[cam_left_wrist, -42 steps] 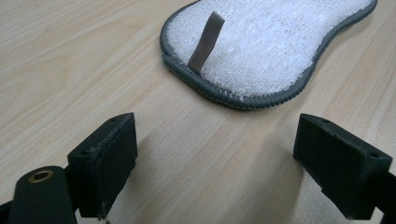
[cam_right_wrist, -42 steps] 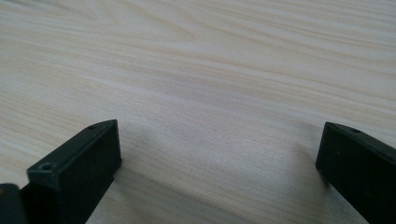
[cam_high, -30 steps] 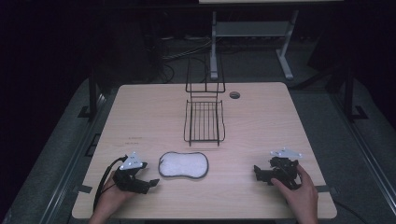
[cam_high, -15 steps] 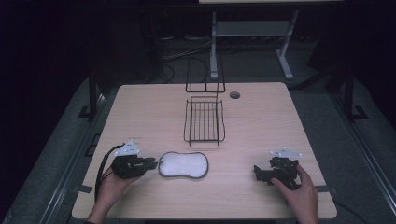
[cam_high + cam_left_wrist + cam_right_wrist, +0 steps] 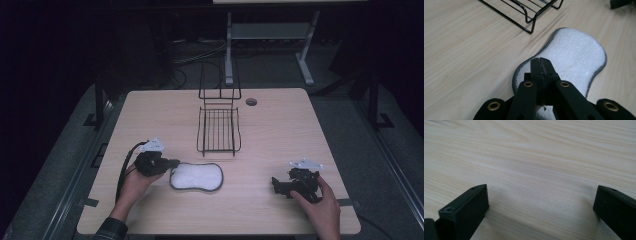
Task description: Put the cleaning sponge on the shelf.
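Observation:
A white terry pad with a grey rim lies flat on the table, near the person's side. My left gripper hovers at the pad's left end and points right. Its jaws have just been closing and now meet with nothing between them. In the left gripper view the shut left gripper sits above the pad. My right gripper rests on the table at the right, apart from the pad. In the right gripper view my right gripper stands wide open over bare wood.
A black wire rack with an upright back stands at the table's middle, just beyond the pad; its front edge is near the left jaws. A round cable hole lies at the back. The wooden table has dark floor around it.
The left hand has moved away from the person and a little right, up to the pad's left end, and its jaws have closed. The right hand has stayed put.

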The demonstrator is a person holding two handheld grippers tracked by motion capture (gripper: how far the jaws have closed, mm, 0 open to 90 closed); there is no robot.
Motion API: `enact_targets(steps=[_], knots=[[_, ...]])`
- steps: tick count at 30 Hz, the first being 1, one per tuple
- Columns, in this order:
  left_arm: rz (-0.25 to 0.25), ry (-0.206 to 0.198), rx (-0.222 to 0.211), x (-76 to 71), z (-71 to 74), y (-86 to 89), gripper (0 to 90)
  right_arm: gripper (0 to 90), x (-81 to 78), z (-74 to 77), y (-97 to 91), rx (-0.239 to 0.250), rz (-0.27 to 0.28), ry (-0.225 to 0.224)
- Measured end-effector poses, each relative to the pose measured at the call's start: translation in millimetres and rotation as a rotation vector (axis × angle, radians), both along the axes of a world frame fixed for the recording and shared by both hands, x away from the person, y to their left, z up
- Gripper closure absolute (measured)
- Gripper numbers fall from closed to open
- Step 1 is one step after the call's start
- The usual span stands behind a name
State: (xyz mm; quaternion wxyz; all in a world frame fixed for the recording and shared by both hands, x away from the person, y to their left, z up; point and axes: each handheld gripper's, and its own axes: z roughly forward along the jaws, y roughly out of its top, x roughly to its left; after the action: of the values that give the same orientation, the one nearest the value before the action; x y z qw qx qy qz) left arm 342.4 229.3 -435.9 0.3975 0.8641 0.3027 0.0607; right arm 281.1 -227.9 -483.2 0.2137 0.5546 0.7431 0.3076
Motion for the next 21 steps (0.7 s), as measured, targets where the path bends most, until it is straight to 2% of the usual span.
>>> enact_targets(steps=[5, 14, 21], knots=[[-0.002, 0.022, 0.018, 6.6, -7.9, -5.3, 89.6, 0.0, 0.0, 0.0, 0.0, 0.0, 0.0, 0.0], [-0.009, 0.045, 0.053, 5.4, -12.5, -5.6, 89.6, 0.0, 0.0, 0.0, 0.0, 0.0, 0.0, 0.0], [-0.015, 0.056, 0.038, -2.8, -13.7, -2.9, 89.6, 0.0, 0.0, 0.0, 0.0, 0.0, 0.0, 0.0]])
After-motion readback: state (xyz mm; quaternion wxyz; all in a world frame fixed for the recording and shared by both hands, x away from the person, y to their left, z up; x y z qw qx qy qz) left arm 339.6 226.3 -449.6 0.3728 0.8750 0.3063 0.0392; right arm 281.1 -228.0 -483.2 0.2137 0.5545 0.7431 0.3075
